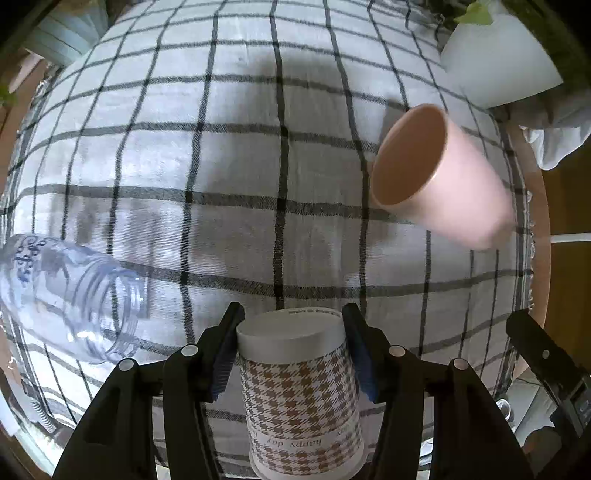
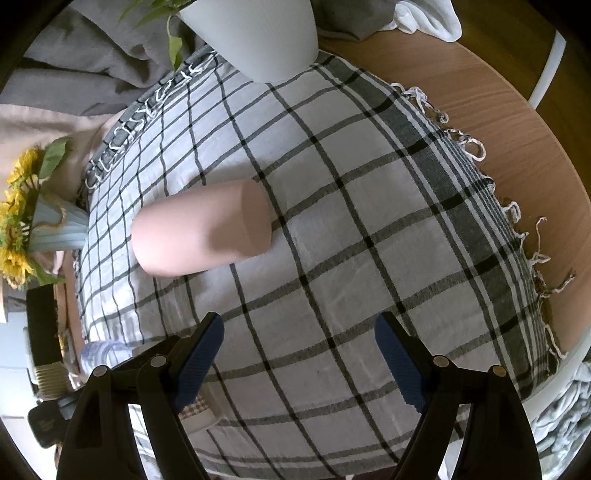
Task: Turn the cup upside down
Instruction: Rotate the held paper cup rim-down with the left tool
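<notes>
A brown houndstooth paper cup [image 1: 301, 391] stands upside down on the checked cloth, its white base up, between the fingers of my left gripper [image 1: 291, 350], which is closed on its sides. A pink cup [image 1: 436, 173] lies on its side at the right, mouth toward the camera; it also shows in the right wrist view [image 2: 201, 230], base toward the camera. My right gripper [image 2: 299, 358] is open and empty above the cloth, short of the pink cup. A corner of the paper cup shows at the lower left of the right wrist view [image 2: 201, 410].
A clear plastic jar [image 1: 70, 295] lies on its side at the left. A white plant pot [image 2: 255, 33] stands at the cloth's far edge. A vase of sunflowers [image 2: 26, 221] stands at the left. The checked cloth [image 2: 351, 258] covers a round wooden table [image 2: 517, 122].
</notes>
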Available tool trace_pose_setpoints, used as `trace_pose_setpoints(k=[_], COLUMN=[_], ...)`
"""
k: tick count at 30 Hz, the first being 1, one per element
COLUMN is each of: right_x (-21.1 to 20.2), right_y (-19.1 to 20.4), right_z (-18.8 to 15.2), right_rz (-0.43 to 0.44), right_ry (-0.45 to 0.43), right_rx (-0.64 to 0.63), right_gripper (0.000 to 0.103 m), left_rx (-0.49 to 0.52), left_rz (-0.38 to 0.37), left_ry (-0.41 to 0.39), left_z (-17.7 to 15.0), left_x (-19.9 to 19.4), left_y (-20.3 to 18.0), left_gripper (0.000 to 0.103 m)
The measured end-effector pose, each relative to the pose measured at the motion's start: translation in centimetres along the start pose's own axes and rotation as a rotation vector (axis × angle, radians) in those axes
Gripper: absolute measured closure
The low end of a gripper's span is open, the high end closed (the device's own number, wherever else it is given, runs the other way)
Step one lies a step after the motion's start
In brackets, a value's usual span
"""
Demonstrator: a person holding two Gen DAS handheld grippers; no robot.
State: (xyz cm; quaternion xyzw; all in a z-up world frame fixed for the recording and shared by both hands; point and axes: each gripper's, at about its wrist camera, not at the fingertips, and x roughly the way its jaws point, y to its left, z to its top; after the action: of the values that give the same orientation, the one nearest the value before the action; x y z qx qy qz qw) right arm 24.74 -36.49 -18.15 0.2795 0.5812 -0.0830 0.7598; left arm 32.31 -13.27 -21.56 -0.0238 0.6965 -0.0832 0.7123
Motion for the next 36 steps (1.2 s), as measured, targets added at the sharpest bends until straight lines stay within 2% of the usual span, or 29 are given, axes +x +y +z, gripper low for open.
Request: trace_pose_setpoints(k=[18,30,36], right_x=[-2.3,-2.5,-2.5], right_y=[0.0,-1.0,-1.4], right_z=[-1.1,-2.5,-3.1], right_rz=[0.012,-0.026,-0.049], right_ry=[-0.050,-0.052,-0.050], right_rx=[-0.021,-0.084,-0.105], right_gripper=[0.019,0.019,0.019], left_rx=[0.052,0.093,0.111], left_rz=[0.011,0.040,0.041], left_ry=[-0.152,-0.229,-0.237], left_z=[-2.4,-6.4,-8.1], left_x=[-5.6,-6.7,-6.5], left_y=[-0.7,-1.8,-2.2], left_gripper=[0.050,0.050,0.050])
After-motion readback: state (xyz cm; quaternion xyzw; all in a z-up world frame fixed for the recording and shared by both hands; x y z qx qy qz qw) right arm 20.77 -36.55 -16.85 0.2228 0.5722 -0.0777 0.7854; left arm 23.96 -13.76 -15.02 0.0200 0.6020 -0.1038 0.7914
